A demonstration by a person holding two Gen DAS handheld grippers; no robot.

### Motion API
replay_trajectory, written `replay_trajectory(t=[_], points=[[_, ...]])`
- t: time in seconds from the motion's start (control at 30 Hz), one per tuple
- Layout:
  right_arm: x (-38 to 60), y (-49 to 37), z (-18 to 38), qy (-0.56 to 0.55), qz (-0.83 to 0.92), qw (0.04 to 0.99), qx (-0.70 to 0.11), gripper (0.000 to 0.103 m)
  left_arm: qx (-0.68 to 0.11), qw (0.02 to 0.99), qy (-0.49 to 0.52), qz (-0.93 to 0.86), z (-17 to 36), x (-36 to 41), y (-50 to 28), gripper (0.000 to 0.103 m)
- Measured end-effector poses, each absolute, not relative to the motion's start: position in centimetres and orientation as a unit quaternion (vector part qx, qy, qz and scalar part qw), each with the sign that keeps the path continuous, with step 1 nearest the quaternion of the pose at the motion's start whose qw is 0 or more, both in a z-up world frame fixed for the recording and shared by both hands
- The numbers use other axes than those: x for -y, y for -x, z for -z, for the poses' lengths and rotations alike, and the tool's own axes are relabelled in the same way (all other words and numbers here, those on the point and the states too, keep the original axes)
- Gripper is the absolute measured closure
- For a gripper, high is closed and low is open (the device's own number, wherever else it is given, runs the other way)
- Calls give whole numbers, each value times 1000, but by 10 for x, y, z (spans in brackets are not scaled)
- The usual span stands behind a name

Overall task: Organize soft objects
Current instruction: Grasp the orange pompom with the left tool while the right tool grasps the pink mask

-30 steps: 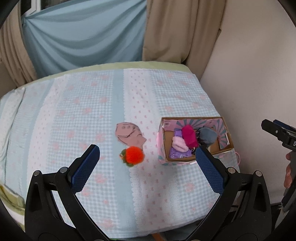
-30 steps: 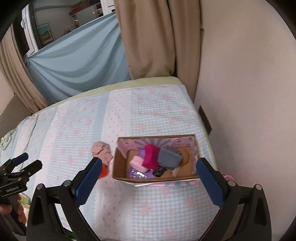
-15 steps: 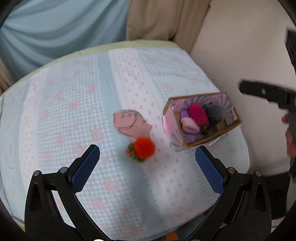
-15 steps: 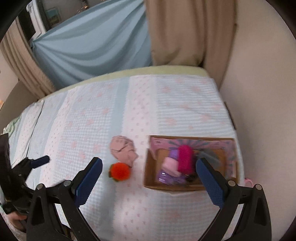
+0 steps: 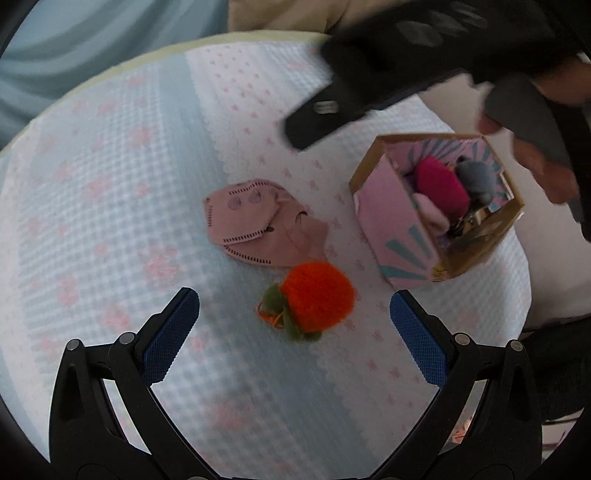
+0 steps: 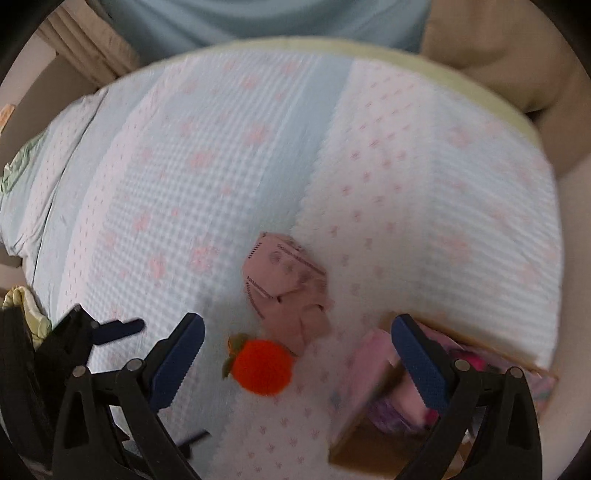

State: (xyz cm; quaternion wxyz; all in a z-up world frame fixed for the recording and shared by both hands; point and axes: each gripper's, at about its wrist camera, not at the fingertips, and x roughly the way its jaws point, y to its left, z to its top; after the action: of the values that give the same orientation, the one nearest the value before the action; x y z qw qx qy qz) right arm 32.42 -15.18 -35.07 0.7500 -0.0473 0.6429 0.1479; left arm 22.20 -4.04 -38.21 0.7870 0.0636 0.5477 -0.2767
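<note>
An orange plush fruit with green leaves (image 5: 314, 301) lies on the bed, and a folded pink cloth (image 5: 262, 227) lies just beyond it. A cardboard box (image 5: 391, 236) to the right holds several soft items, among them a magenta one (image 5: 441, 186). My left gripper (image 5: 295, 328) is open and empty, with the plush between its fingers, just above the bed. My right gripper (image 6: 295, 360) is open and empty, above the plush (image 6: 263, 367) and the cloth (image 6: 288, 284). The box (image 6: 373, 410) sits under its right finger.
The bed has a light blue and white quilt (image 5: 110, 192) with pink flowers. The right gripper's body (image 5: 388, 66) crosses the top of the left wrist view. The left gripper (image 6: 92, 332) shows at the lower left of the right wrist view. Curtains (image 6: 258, 18) hang beyond the bed.
Both grippers have moved in toward the orange plush and lower over the bed. The right gripper has swung left, away from above the box. Both stay open.
</note>
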Motion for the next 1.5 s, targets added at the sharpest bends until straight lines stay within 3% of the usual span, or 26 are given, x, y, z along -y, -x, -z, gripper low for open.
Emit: replay_trajectory(t=[0.4,0.63,0.7,0.77,0.83,0.93,1.07,1.27,1.5], points=[[119,-366,475,77,-174,686,-703,2,-550,787,-25,280,475,58,-230,1],[107,-365,508,115,-178,674,-708,5,-564,783,-35,261,508,74,-226,17],[104,-363,515,124,-181,668,-711,20,-568,781,-40,258,514,78,-226,23],[101,-360,519,133,-183,669,-708,22,-572,778,-46,255,521,83,-227,33],[99,-358,520,143,-186,671,-703,26,-566,782,-55,253,522,87,-227,53],[95,-354,517,148,-196,673,-698,40,-565,781,-58,262,523,92,-229,64],[89,-350,512,139,-209,672,-697,64,-562,780,-60,269,523,94,-231,68],[89,-349,500,123,-205,682,-691,85,-560,783,-55,264,517,87,-232,68],[93,-344,466,109,-195,700,-678,89,-553,793,-54,251,501,72,-237,69]])
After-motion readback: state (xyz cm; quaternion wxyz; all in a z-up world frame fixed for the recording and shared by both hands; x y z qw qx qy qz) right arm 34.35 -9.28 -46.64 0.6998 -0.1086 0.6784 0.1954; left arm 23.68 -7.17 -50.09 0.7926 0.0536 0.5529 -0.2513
